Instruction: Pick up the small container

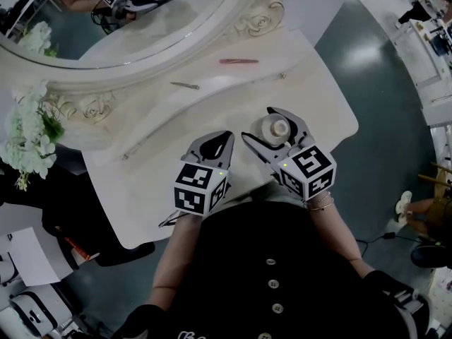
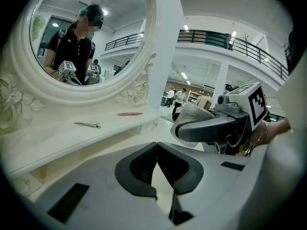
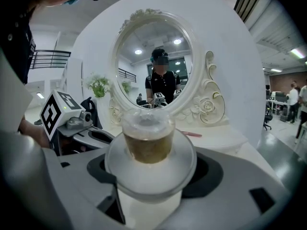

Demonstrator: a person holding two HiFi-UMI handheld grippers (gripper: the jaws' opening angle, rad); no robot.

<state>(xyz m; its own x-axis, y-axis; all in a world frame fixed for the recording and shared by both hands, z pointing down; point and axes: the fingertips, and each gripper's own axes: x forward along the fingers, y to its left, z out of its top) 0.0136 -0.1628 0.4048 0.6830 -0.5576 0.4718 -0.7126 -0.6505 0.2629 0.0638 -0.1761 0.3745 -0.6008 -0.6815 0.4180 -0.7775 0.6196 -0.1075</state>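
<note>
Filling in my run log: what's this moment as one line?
phase: grasp | right gripper: shut on small container | left gripper: shut, empty | lift off table: cannot tell

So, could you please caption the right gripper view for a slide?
The right hand-held gripper clasps the small container before an ornate white mirror.

I'm working under bright ceiling lights [image 3: 297, 53]; shadows are falling soft. My gripper views are bowing, darkening at the rims; the small container [image 3: 147, 140] is blurring up close.
</note>
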